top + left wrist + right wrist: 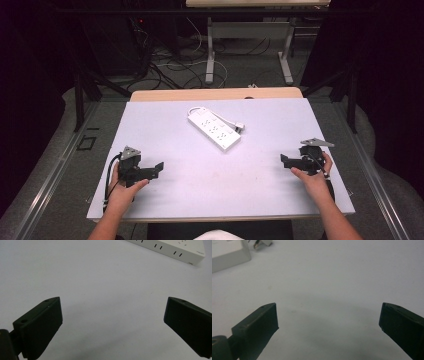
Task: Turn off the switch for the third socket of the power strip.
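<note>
A white power strip point(214, 128) lies on the pale sheet that covers the table point(200, 175), a little beyond the middle and well apart from both grippers. It is a long flat block set at a slant, one end toward the far left and the other toward the near right. Its top carries rows of dark socket slots. A short white cord comes off its far side and ends in a plug point(239, 127) that rests on the sheet just beside the strip. In the left gripper view the strip point(172, 250) crosses the top right corner, slots up; in the right gripper view a corner of it point(227, 252) sits at the top left with the plug point(262, 243) next to it.

The left gripper point(156, 167) is held in the person's left hand point(122, 192) near the front left of the sheet, jaws pointing inward toward the middle. Its jaws stand wide apart with only bare sheet between them, and it grips nothing. The right gripper point(284, 159), in the right hand point(312, 180) near the front right, also points inward. Its jaws are spread just as wide, nothing between them, touching nothing. Both grippers hover just above the sheet, each with a dark cable trailing back by the wrist
</note>
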The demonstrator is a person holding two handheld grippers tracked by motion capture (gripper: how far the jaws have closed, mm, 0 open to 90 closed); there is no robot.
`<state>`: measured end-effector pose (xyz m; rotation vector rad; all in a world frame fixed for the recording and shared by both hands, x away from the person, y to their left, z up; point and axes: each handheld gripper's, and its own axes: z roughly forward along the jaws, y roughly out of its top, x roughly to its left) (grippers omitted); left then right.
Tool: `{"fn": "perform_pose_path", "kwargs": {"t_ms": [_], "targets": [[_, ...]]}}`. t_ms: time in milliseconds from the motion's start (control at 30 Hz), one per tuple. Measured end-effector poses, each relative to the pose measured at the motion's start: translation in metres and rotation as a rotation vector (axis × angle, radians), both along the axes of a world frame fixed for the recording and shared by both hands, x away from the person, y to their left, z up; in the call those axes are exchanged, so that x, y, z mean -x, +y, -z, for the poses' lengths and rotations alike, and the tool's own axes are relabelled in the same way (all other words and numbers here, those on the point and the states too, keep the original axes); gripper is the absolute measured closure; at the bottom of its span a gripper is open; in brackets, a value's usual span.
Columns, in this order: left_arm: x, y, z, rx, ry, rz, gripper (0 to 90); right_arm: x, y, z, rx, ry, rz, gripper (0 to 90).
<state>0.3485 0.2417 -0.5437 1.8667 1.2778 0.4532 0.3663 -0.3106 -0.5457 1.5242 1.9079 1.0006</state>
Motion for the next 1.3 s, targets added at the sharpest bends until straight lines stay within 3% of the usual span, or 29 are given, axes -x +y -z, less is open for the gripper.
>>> {"fn": "perform_pose_path", "kwargs": {"t_ms": [167, 433, 600, 900, 1300], "targets": [[0.002, -0.001, -0.002, -0.006, -0.017, -0.005, 1.9, 0.012, 0.003, -0.008, -0.015, -0.021, -0.022, 3.3], [0.004, 0.001, -0.006, -0.019, -0.015, -0.017, 1.9, 0.015, 0.01, -0.018, -0.014, -0.041, -0.028, 3.5], [0.007, 0.004, -0.008, 0.017, -0.015, -0.017, 1.9, 0.013, 0.014, -0.024, -0.001, -0.019, -0.041, 3.7], [0.007, 0.002, -0.008, 0.025, -0.044, -0.016, 2.2, 0.012, 0.019, -0.031, 0.004, 0.0, -0.062, 3.7], [0.008, 0.0, -0.008, 0.027, -0.031, -0.014, 3.9, 0.004, 0.025, -0.05, 0.019, 0.04, -0.118, 3.7]]}}
